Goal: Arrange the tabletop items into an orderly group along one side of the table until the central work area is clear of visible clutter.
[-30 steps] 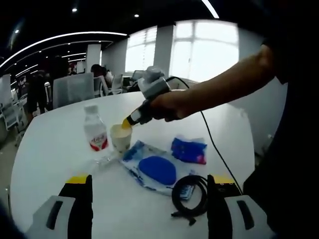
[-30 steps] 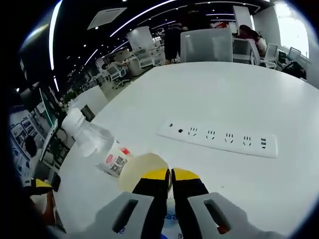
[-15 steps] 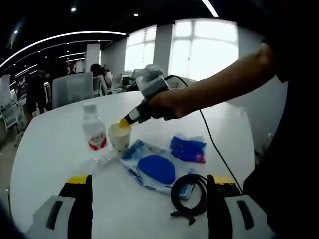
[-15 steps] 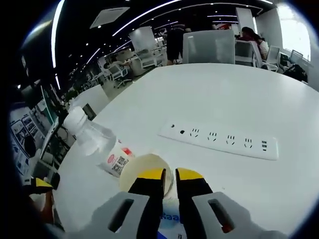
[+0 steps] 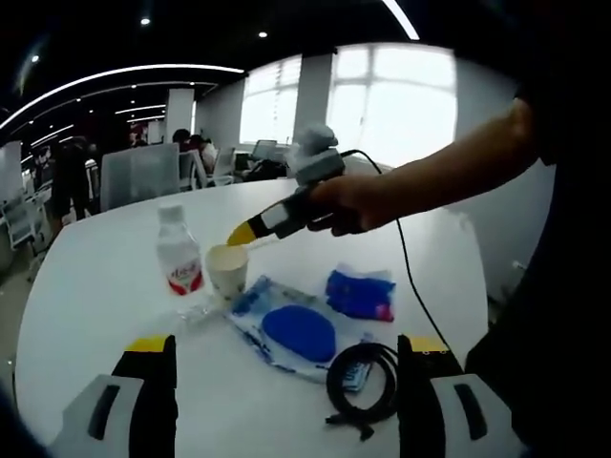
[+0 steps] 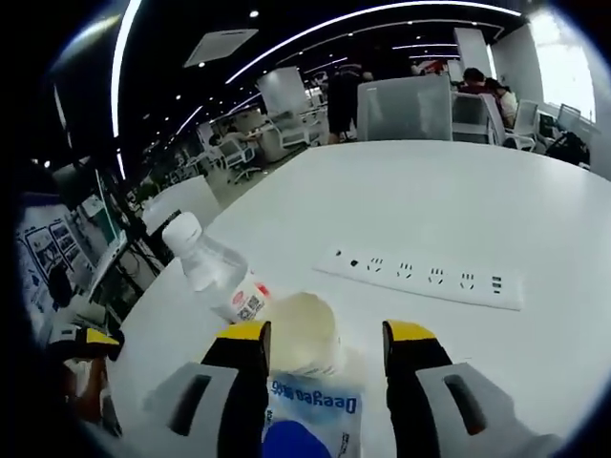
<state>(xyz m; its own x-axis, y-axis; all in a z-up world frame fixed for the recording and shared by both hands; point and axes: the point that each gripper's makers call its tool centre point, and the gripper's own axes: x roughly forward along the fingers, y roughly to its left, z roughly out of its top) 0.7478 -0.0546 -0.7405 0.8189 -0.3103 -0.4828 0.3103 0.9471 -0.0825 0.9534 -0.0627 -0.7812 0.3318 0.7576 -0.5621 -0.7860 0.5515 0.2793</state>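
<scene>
**Open grippers near a light paper cup**

A paper cup (image 6: 307,332) stands on the white table (image 6: 458,191), beside a water bottle (image 6: 221,277). The right gripper (image 6: 325,336) hangs above it, jaws spread. The left gripper (image 5: 284,348) is spread wide too. The cup looks light and crushable; a gentle pinch on its rim suits.

Beyond the jaw tips in the left gripper view, bright windows (image 5: 382,95) filled the far wall, with a grey office chair (image 5: 139,172) up and to the left. In the right gripper view, another grey chair (image 6: 409,107) stood far ahead above the jaws, people (image 6: 474,88) sat to its right, and curved ceiling lights (image 6: 315,33) ran overhead.
</scene>
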